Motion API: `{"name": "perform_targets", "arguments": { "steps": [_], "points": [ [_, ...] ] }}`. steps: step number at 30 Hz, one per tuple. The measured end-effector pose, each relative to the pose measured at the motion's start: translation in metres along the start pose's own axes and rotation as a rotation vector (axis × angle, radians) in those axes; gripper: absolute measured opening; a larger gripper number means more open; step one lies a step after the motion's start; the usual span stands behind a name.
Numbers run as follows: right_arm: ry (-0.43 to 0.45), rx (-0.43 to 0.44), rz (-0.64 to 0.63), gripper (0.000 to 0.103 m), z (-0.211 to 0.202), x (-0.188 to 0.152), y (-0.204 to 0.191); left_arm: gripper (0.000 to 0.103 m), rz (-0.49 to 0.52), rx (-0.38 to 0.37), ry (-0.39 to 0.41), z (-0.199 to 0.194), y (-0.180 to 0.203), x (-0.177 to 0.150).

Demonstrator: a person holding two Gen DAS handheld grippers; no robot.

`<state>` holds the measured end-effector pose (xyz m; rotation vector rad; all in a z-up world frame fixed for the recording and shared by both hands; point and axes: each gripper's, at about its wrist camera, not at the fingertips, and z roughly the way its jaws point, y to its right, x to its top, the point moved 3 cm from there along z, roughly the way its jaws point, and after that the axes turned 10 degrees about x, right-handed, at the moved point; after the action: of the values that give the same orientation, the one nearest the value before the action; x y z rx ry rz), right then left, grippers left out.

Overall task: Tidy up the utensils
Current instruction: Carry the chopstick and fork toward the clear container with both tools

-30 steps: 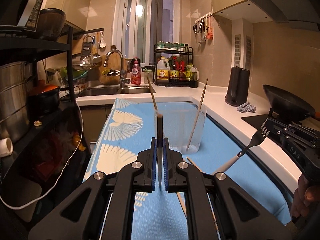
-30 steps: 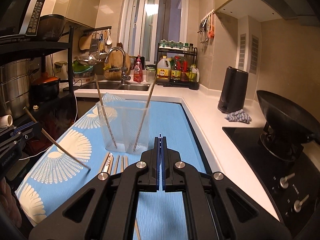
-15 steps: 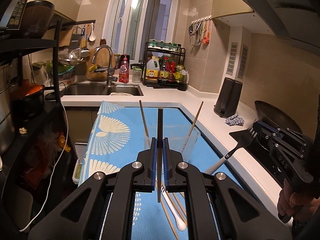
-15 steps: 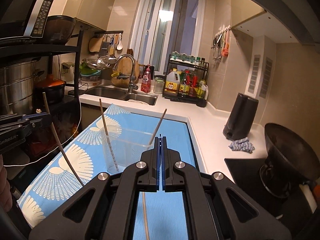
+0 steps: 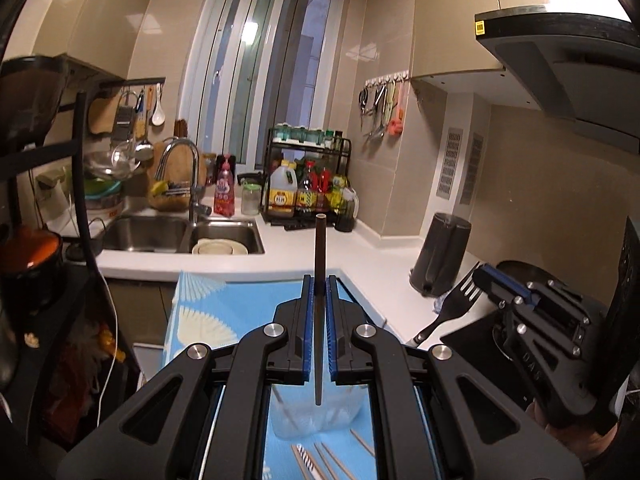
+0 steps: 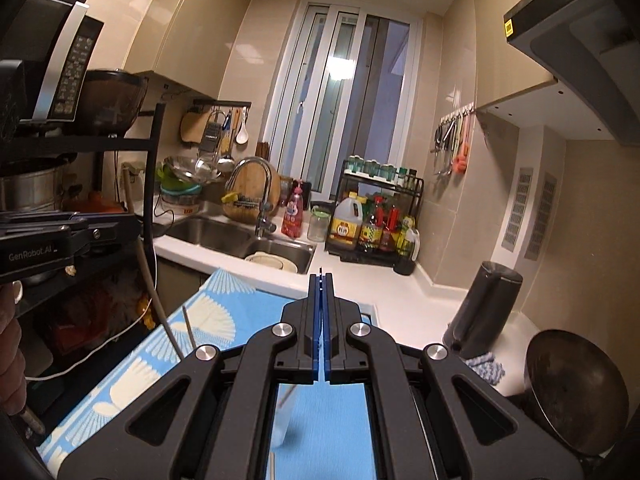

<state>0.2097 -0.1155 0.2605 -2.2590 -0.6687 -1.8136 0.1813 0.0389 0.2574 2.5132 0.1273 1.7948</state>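
Observation:
My left gripper (image 5: 319, 280) is shut on a dark chopstick (image 5: 319, 256) held upright; its lower tip hangs above the clear plastic cup (image 5: 320, 416) that shows between the gripper's arms. My right gripper (image 6: 321, 277) is shut on a black fork (image 5: 460, 300), seen from the left wrist view with tines up; in its own view only a thin edge shows. The left gripper (image 6: 60, 236) with its chopstick (image 6: 148, 276) shows at the left of the right wrist view. More chopsticks (image 5: 320, 460) lie on the blue mat (image 5: 224, 312) in front of the cup.
A sink (image 5: 180, 236) with a bowl and a tap sits at the back. A bottle rack (image 5: 308, 184) stands by the window. A black kettle (image 5: 440, 256) and a wok (image 6: 576, 384) are at the right, a black shelf (image 6: 80, 208) at the left.
Both grippers have risen and tilted up, so the cup has dropped low between the arms. The chopstick stays upright in the left gripper. The fork stays in the right gripper.

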Motion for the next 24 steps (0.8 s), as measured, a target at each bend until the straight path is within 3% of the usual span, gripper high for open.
{"name": "perform_targets", "arguments": {
  "steps": [6,12,24],
  "points": [
    [-0.049,0.005,0.038,0.001,0.051,-0.025,0.0,0.006,0.024,0.034,-0.048,0.054,0.002,-0.013],
    [-0.08,0.006,0.049,0.001,0.086,-0.068,-0.007,0.006,0.087,0.027,-0.168,0.116,0.007,-0.058],
    [-0.184,0.023,0.079,0.001,0.115,-0.109,-0.012,0.006,0.114,0.023,-0.263,0.14,0.005,-0.1]
  ]
}}
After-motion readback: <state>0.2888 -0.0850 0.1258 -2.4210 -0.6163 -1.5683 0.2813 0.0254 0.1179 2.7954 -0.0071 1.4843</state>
